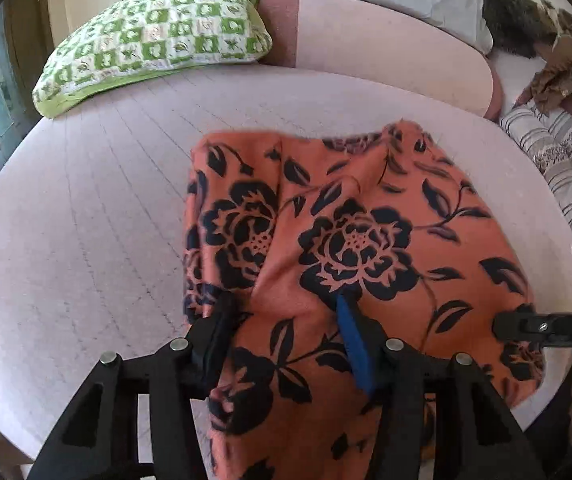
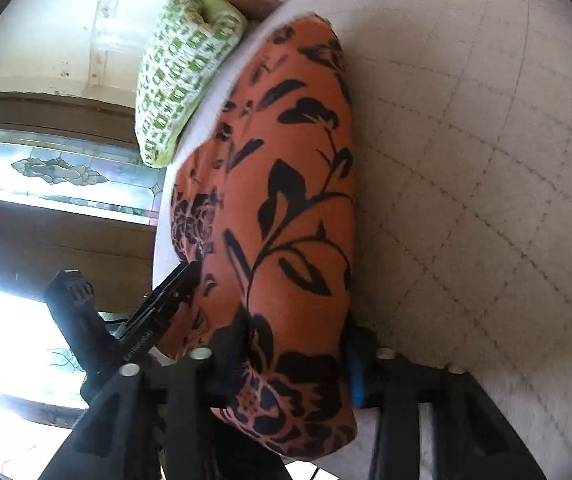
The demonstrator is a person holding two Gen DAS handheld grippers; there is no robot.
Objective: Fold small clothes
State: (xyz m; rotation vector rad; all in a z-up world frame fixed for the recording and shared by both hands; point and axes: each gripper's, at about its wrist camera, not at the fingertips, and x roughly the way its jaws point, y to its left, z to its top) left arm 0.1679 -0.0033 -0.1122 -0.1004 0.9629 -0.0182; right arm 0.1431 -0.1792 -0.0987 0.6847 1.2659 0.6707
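The orange floral garment (image 1: 358,240) lies partly folded on the pale mattress (image 1: 85,220), near edge between both claws. The left claw (image 1: 286,336) straddles a loose ridge, half open; the right claw (image 2: 294,360) looks clamped on the thick edge (bunched). Pinch both layers, lift evenly.

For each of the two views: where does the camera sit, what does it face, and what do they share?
Left wrist: on the left claw, angled down at the orange floral cloth on the bed; right claw at the edge.
Right wrist: on the right claw, looking along the cloth; left claw visible.
Shared: cloth, bed, green pillow.
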